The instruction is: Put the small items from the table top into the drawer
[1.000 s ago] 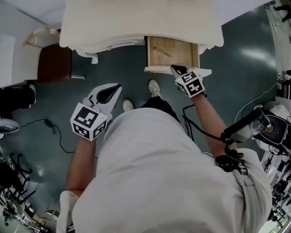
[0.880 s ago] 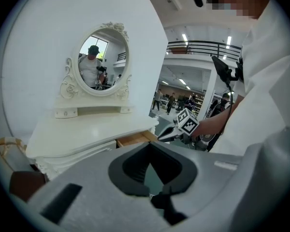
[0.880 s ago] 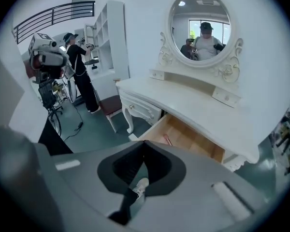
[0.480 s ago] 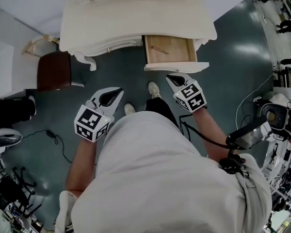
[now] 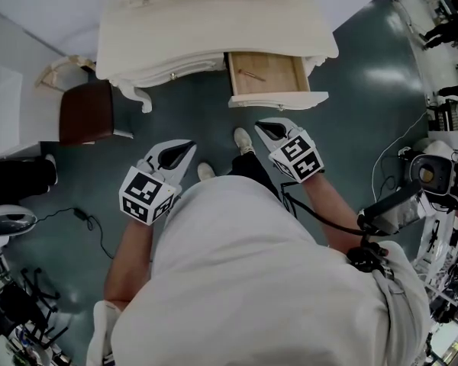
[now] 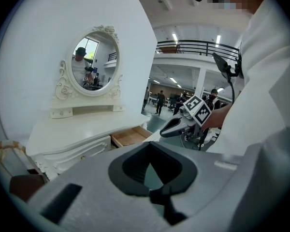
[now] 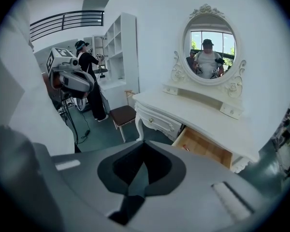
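The white dressing table (image 5: 214, 21) stands at the top of the head view, its right-hand wooden drawer (image 5: 269, 75) pulled open. A thin reddish item (image 5: 252, 75) lies inside the drawer, and it also shows in the right gripper view as the reddish item (image 7: 185, 149). My right gripper (image 5: 261, 125) hangs shut and empty over the floor, just in front of the drawer's front panel. My left gripper (image 5: 188, 145) is further left at about the same height, also shut with nothing in it. I see no small items on the table top.
A brown stool (image 5: 84, 111) stands left of the table. An oval mirror (image 7: 210, 50) rises behind the table top. My shoes (image 5: 243, 139) are on the dark green floor below the drawer. A cable (image 5: 88, 212) trails at the left, and equipment (image 5: 431, 178) crowds the right.
My right gripper has drawn back from the open drawer's front edge toward my body. The left gripper has barely shifted. The drawer stays open with the reddish item in it.
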A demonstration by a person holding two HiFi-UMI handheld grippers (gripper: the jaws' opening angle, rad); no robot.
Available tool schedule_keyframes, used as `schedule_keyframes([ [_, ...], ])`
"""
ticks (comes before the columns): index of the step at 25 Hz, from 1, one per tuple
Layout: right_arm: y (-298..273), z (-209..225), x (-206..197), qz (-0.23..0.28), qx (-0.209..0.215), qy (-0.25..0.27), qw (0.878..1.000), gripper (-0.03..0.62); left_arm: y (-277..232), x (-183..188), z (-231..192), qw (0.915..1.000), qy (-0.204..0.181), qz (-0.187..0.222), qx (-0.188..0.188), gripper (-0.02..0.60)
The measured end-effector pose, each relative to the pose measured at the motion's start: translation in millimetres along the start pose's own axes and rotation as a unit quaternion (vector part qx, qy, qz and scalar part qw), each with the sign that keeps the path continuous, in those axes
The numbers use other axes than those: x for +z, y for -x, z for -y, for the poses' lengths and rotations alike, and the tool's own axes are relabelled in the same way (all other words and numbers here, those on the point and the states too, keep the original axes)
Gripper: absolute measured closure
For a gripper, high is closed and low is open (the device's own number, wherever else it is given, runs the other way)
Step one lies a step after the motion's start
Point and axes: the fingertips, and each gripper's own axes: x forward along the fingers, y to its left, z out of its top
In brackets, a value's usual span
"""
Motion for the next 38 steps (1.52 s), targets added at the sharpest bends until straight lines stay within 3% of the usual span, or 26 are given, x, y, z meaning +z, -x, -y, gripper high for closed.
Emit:
schedule_keyframes([
  [22,-5.6,-23.8,17.6,0.008,0.016,0.022,1.000,0.594,7.9,-9.2,-2.6,0.9999,0.013,0.005,-0.001,0.580],
  [38,-2.5,-17.3,16.8,0.016,0.013,0.037,0.999,0.594,-1.2,-6.2,2.3,0.9999,0.011,-0.001,-0.002,0.580],
])
